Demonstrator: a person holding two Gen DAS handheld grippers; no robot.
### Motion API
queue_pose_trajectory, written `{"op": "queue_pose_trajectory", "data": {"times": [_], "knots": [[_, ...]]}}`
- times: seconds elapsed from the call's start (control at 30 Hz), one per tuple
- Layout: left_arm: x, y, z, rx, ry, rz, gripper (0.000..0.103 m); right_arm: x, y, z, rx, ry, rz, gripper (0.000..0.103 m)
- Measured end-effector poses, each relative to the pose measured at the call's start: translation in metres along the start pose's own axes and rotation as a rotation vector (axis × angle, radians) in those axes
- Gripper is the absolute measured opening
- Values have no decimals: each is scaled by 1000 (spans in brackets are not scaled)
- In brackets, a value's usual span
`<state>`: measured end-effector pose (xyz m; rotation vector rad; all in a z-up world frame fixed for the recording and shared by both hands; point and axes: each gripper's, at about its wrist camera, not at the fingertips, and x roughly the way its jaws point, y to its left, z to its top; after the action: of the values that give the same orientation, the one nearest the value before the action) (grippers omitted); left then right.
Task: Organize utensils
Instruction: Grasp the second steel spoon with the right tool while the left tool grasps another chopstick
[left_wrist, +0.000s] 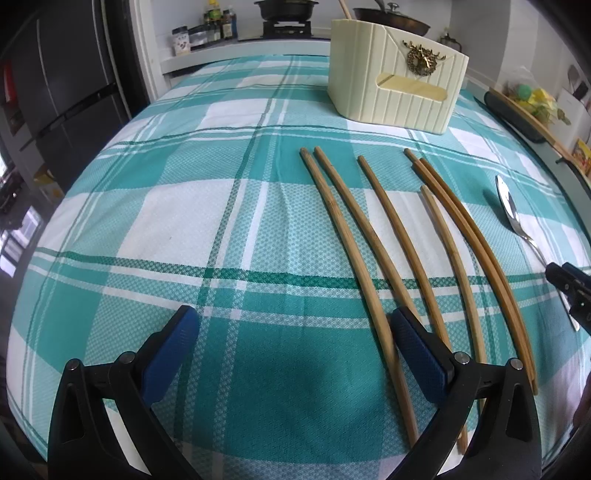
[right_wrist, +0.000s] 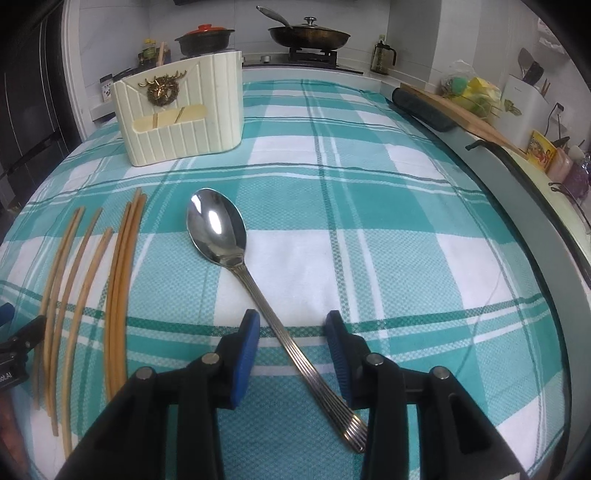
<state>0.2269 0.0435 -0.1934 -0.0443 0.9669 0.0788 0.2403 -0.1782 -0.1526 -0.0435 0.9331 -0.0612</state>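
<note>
Several bamboo chopsticks lie side by side on the teal checked tablecloth. My left gripper stands wide open low over the cloth, and the leftmost chopstick runs just inside its right finger. To the right lies a steel spoon, bowl facing up. My right gripper is open around the spoon's ribbed handle, which crosses diagonally between the blue pads without being pressed. A cream ribbed utensil holder stands at the back of the cloth. The chopsticks are left of the spoon in the right wrist view.
Behind the table a stove carries a lidded pan and a clay pot. A wooden board and a dark roll lie along the right counter edge. A dark fridge stands at the left. Bottles sit at the back.
</note>
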Motion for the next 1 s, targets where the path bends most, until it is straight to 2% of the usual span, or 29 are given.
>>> {"op": "queue_pose_trajectory", "data": {"times": [0.07, 0.17, 0.23, 0.3, 0.43, 0.5, 0.63, 0.83, 0.9, 1.0], "knots": [[0, 0, 0, 1, 0, 0, 103, -10, 5, -3, -21, -36, 24, 42], [0, 0, 0, 1, 0, 0, 103, -30, 24, -10, -90, -107, 135, 50], [0, 0, 0, 1, 0, 0, 103, -37, 41, -14, -149, -122, 194, 51], [0, 0, 0, 1, 0, 0, 103, -36, 55, -16, -195, -117, 216, 51], [0, 0, 0, 0, 0, 0, 103, -22, 73, -19, -266, -49, 212, 51], [-1, 1, -1, 1, -1, 0, 103, -24, 76, -20, -278, -56, 198, 51], [-1, 1, -1, 1, -1, -1, 103, -24, 82, -23, -286, -21, 242, 51], [0, 1, 0, -1, -1, 3, 103, -35, 58, -16, -196, -97, 216, 51], [-1, 1, 0, -1, -1, 2, 103, -31, 54, -12, -206, -76, 212, 51], [-1, 1, 0, 0, -1, 2, 103, -26, 55, -12, -213, -53, 250, 51]]}}
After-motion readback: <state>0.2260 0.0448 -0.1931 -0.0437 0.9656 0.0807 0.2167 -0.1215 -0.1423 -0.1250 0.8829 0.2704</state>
